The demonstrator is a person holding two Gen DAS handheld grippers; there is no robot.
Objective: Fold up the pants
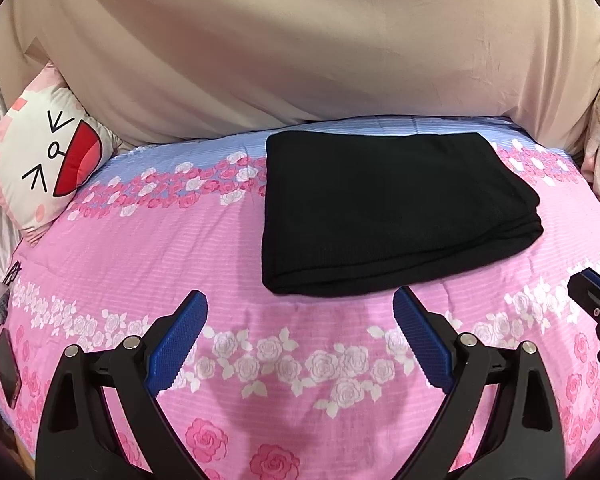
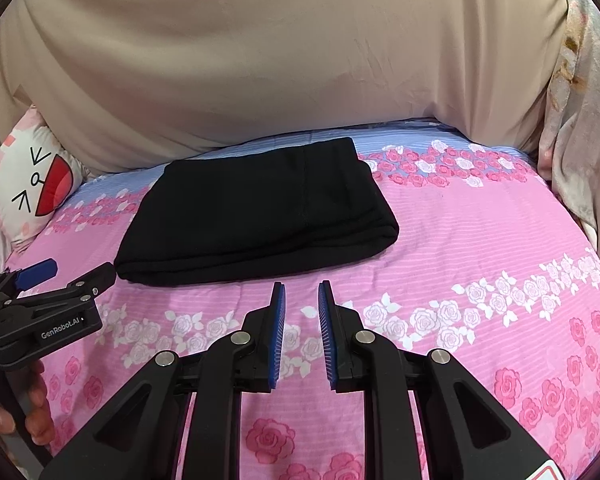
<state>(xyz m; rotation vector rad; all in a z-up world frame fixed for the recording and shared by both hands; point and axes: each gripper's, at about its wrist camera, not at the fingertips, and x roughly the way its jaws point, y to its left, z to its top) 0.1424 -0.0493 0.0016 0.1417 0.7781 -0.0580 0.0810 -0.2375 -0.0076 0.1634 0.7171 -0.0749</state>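
The black pants (image 1: 392,212) lie folded into a flat rectangular stack on the pink floral bed cover (image 1: 180,248); they also show in the right wrist view (image 2: 260,212). My left gripper (image 1: 300,300) is wide open and empty, just short of the stack's near edge. My right gripper (image 2: 302,292) is empty, its blue pads (image 2: 278,336) a narrow gap apart, just short of the stack's near edge. The left gripper also shows at the left of the right wrist view (image 2: 64,276), and the right gripper's tip at the right edge of the left wrist view (image 1: 592,292).
A large beige cushion or duvet (image 1: 300,48) rises behind the pants. A cartoon cat pillow (image 1: 44,160) lies at the far left. A dark phone (image 1: 7,368) lies near the bed's left edge. Light floral fabric (image 2: 580,120) is bunched at the right.
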